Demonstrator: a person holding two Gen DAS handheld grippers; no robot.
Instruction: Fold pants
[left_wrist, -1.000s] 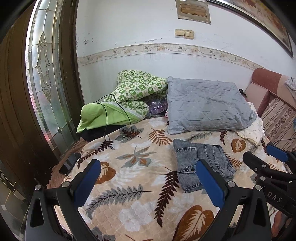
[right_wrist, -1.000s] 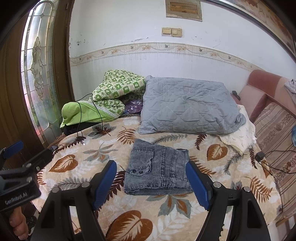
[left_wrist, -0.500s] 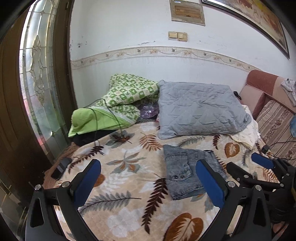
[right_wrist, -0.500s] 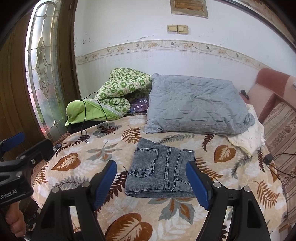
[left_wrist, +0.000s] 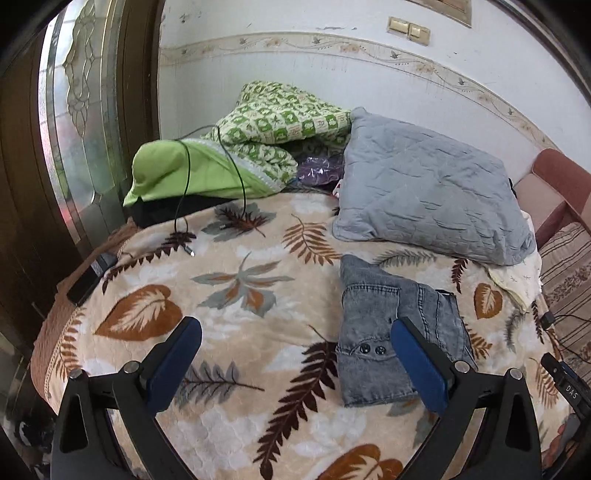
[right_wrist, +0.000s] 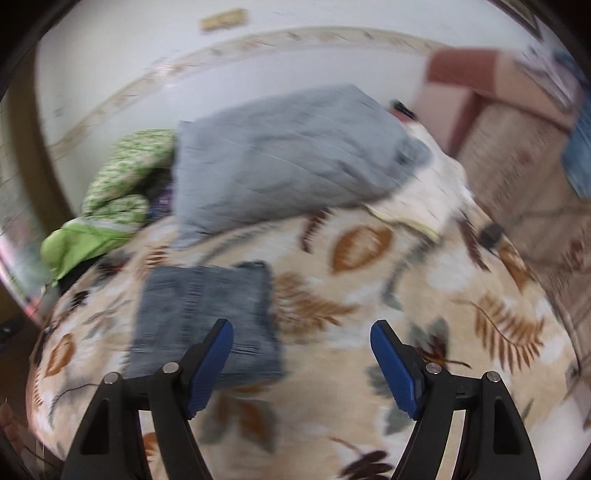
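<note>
The left tongs (left_wrist: 293, 356) stand wide open above the bed (left_wrist: 236, 295), nothing between the blue pads (left_wrist: 173, 363). The pads hang clear of the leaf-print blanket and touch nothing. The right pad of this pair overlaps the pants (left_wrist: 391, 332) in the picture, but whether it is above them or against them cannot be told.

The right tongs (right_wrist: 301, 363) also stand wide open and empty, over the blanket. That view is blurred. The pants (right_wrist: 207, 317) lie left of the gap here, with the left pad (right_wrist: 208, 363) in front of their near right corner; contact cannot be judged through the blur.

The pants are grey denim, folded into a compact block, lying flat on the bed just in front of the grey pillow (left_wrist: 428, 188). A green quilt (left_wrist: 258, 147) is heaped at the wall to the pillow's left, a black cable (left_wrist: 184, 192) draped over it down onto the blanket.
</note>
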